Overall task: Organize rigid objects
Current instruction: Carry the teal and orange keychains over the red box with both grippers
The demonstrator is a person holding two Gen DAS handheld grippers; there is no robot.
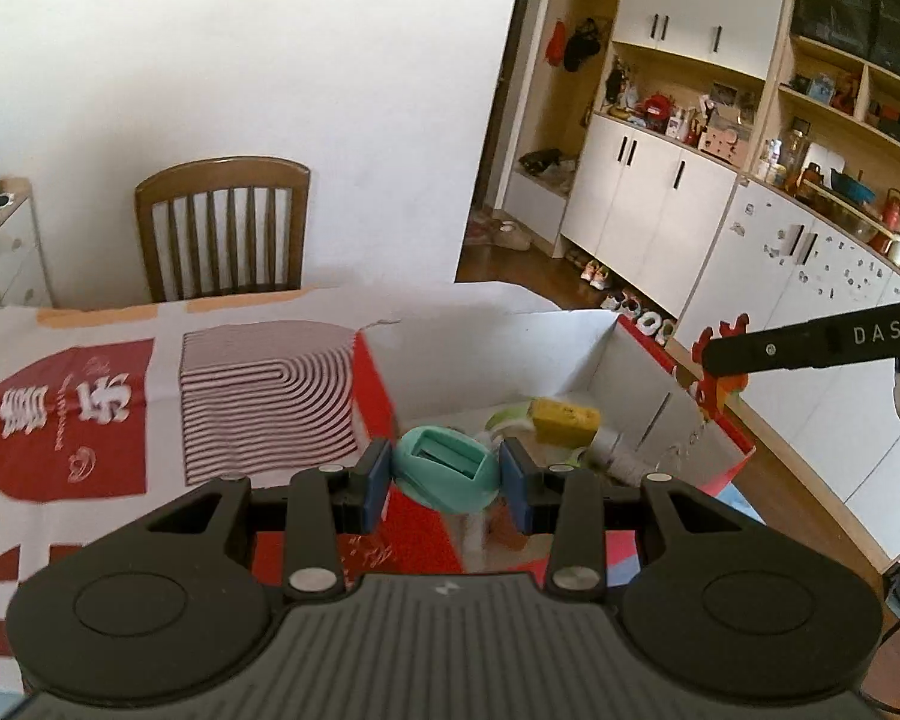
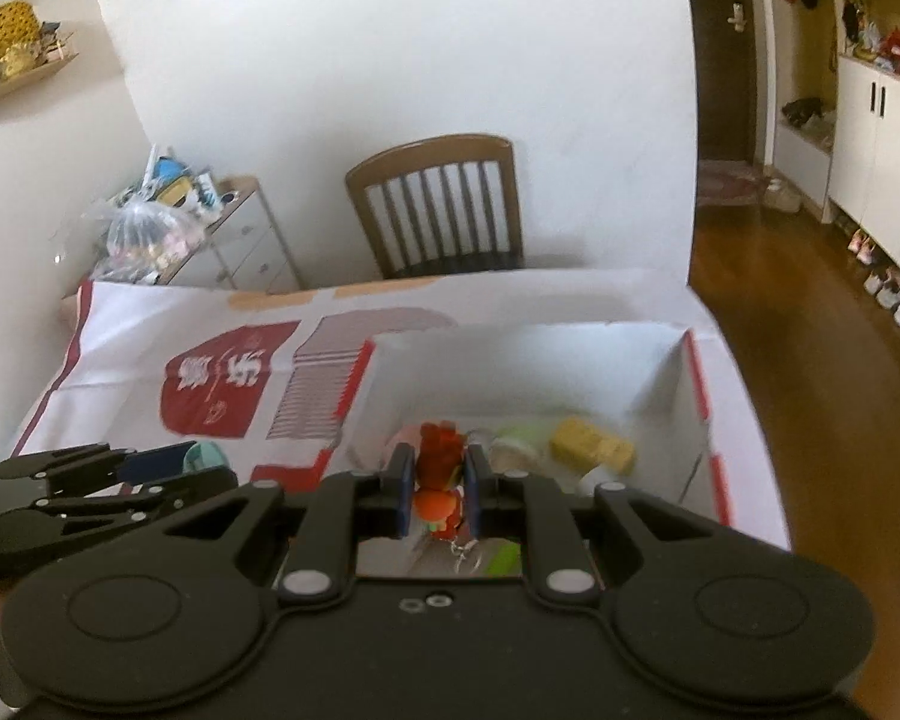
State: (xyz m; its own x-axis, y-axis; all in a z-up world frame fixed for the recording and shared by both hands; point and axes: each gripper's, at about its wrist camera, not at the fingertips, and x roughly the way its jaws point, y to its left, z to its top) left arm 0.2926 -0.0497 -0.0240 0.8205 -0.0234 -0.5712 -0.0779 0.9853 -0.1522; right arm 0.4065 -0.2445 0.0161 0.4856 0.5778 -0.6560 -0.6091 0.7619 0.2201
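In the left wrist view my left gripper [image 1: 444, 474] is shut on a teal plastic piece [image 1: 445, 468] with a rectangular slot, held above the near left corner of the red and white cardboard box [image 1: 630, 360]. In the right wrist view my right gripper [image 2: 439, 489] is shut on a small red and orange figure toy [image 2: 441, 468], over the box [image 2: 699, 396]. Inside the box lie a yellow block [image 1: 564, 417] [image 2: 591, 444], a pale green item [image 2: 513, 441] and other small pieces. The right gripper's arm [image 1: 810, 345] reaches in from the right with the red toy [image 1: 723, 372] at its tip.
The table is covered with a white and red printed cloth [image 1: 150, 396]. A wooden chair [image 1: 225, 228] stands behind the table against a white wall. A small drawer unit [image 2: 234, 246] with bags is at the far left. Cabinets and shelves [image 1: 690, 168] line the right side.
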